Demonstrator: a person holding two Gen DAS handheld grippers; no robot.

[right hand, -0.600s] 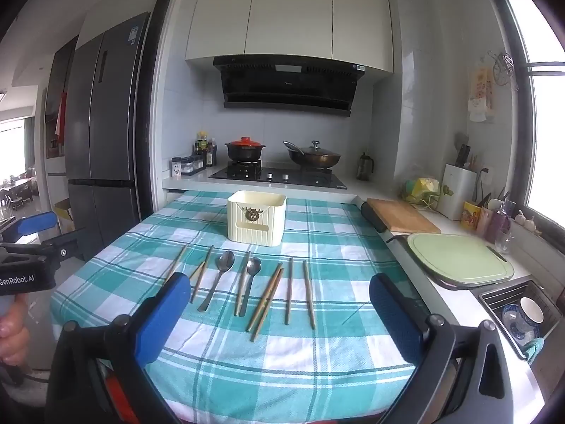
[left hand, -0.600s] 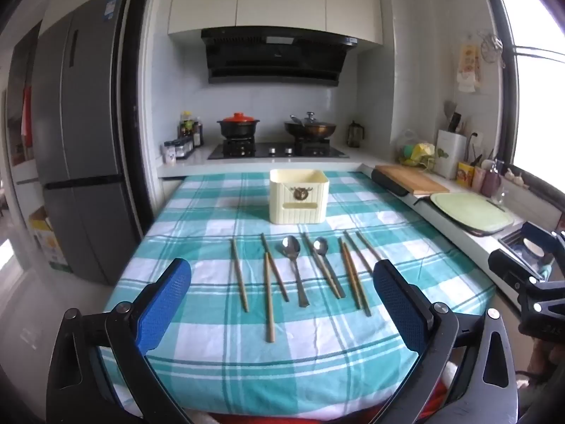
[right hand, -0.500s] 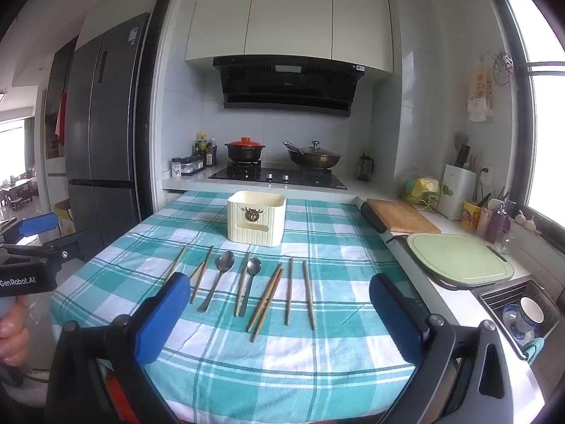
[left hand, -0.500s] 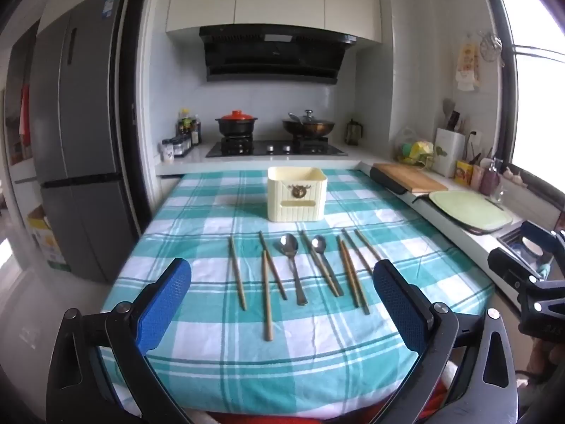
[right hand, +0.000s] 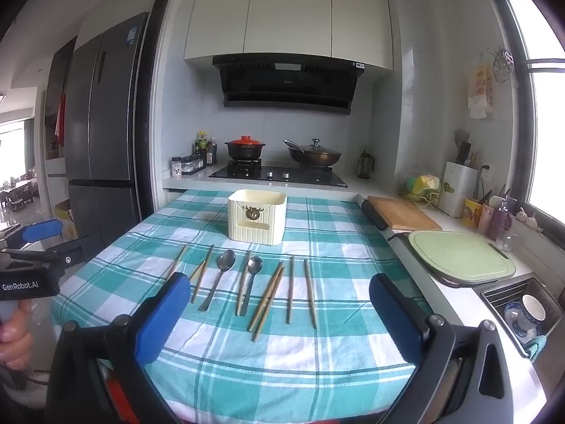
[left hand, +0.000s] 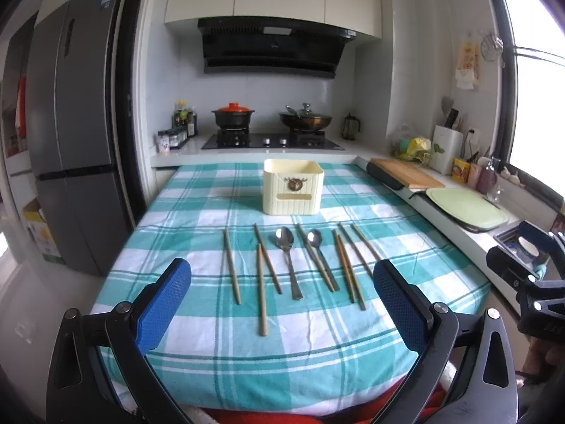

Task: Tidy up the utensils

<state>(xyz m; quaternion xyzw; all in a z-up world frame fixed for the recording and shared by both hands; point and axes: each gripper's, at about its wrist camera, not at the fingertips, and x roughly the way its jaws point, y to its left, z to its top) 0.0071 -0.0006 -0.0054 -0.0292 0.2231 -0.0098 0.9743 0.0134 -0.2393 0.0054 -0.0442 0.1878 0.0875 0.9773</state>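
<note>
both grippers, left and right, hover with fingers spread and empty near the surface, since chopsticks and spoons await the far holder.

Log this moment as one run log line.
left claw: open, empty | right claw: open, empty | spoons, chopsticks: on tablecloth | holder: upright

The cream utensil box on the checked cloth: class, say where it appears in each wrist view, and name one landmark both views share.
Left wrist view: the cream utensil box stands just right of centre, beyond the row of chopsticks and spoons.
Right wrist view: the cream utensil box stands left of centre, beyond the same row.
Shared landmark: the red-lidded pot on the stove.
</note>
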